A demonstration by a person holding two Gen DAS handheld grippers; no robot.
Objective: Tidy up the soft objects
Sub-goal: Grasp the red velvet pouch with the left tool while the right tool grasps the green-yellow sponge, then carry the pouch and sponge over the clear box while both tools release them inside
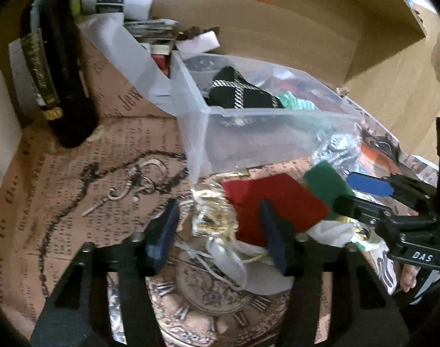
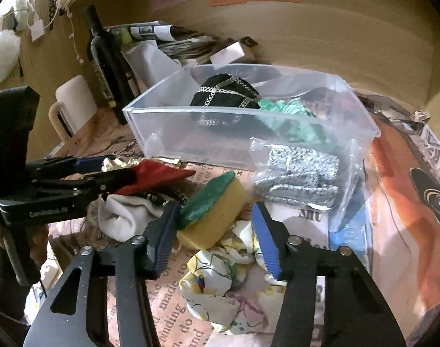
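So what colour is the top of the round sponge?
The sponge has a dark green top on a yellow body, clearest in the right wrist view.

White letters "DAS" are showing on the black body of the right gripper [image 1: 367,183] in the left wrist view. Pale lettering "CenRobot.AI" is showing on the black body of the left gripper [image 2: 115,170] in the right wrist view. The tan newsprint-patterned table covering [image 2: 173,303] is carrying the dark words "made" and "do"; its other print is blurring.

One clear plastic bin [image 2: 167,133], one dark glass bottle [image 2: 104,66], one green-topped yellow sponge [image 2: 211,208], one red cloth [image 1: 280,202], two blue-padded grippers.
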